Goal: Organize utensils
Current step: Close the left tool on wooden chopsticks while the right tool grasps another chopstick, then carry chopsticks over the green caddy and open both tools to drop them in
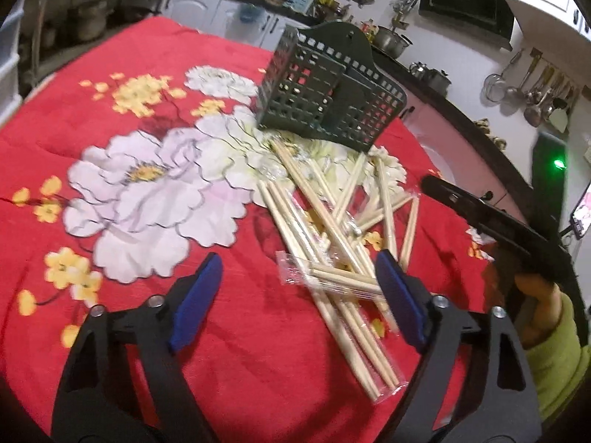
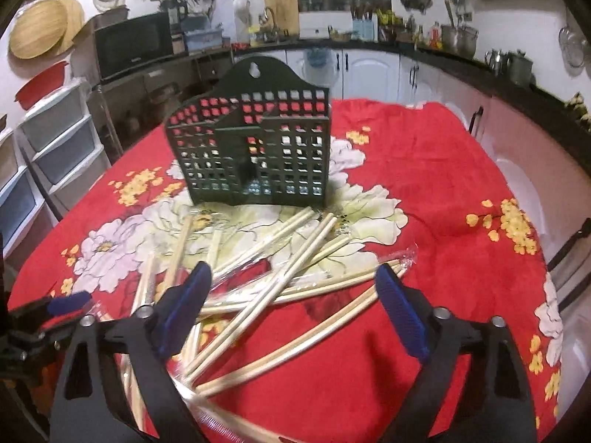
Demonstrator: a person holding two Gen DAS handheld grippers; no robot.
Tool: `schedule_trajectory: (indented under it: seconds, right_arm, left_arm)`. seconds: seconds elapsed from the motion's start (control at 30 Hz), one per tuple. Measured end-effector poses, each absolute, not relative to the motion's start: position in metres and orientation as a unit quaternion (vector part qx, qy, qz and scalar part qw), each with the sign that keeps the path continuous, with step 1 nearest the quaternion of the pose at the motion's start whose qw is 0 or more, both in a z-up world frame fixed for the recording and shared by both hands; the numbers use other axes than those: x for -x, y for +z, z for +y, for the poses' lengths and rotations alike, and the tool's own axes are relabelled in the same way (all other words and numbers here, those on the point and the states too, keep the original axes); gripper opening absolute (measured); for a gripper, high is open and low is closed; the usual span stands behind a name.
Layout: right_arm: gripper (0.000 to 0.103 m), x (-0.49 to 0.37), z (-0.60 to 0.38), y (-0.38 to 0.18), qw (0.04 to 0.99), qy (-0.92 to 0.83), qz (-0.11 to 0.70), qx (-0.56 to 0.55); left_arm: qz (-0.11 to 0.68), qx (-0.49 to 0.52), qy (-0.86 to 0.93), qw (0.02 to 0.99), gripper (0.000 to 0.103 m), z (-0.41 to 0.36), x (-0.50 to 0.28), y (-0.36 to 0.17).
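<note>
Chopsticks (image 1: pixel 332 221), light stiff bamboo, some in slippery clear sleeves, heaped just ahead of the wide, empty left gripper (image 1: pixel 299 291); right view: same heap (image 2: pixel 266 288) between the wide, empty right gripper (image 2: pixel 293 293) jaws, best pinched mid-shaft.

The right tongs (image 1: pixel 480 217) blur at the picture's right edge, their tips unclear. The pale wooden chopsticks in clear wrappers (image 2: pixel 258 295) smear near the lower edge. Inside the dark green slotted plastic holder (image 2: pixel 255 147), contents cannot be told.
</note>
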State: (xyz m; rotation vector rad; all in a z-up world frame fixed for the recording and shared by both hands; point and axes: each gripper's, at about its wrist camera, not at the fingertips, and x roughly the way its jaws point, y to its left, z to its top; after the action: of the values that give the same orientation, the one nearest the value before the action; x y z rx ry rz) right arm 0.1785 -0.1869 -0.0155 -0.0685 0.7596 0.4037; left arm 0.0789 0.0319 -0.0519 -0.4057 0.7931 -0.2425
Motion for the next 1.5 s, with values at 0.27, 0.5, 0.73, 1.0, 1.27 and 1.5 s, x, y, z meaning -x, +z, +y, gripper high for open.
schedule_trajectory:
  seconds: [0.27,0.5,0.73,1.0,1.27,1.5]
  right_arm:
    - [0.063,-0.240,-0.193,-0.037,0.877,0.194,0.440,-0.011]
    - [0.050,-0.274,-0.192,-0.045,0.864,0.191,0.466,-0.031]
    - [0.037,-0.303,-0.195,-0.055,0.849,0.192,0.490,-0.055]
    - [0.008,-0.317,-0.206,-0.055,0.837,0.221,0.494,-0.072]
    - [0.004,-0.297,-0.219,-0.018,0.854,0.255,0.447,-0.080]
    - [0.003,-0.271,-0.227,0.034,0.873,0.289,0.385,-0.079]
  left_arm:
    - [0.396,0.210,-0.133,0.884,0.050,0.033,-0.089,-0.061]
    - [0.405,0.213,-0.138,0.879,0.024,0.035,-0.095,-0.064]
    - [0.402,0.209,-0.154,0.878,0.009,0.034,-0.097,-0.059]
    - [0.392,0.196,-0.165,0.883,0.001,0.028,-0.100,-0.042]
    - [0.373,0.188,-0.184,0.890,0.001,0.019,-0.108,-0.008]
    - [0.344,0.169,-0.195,0.903,0.000,0.008,-0.111,0.035]
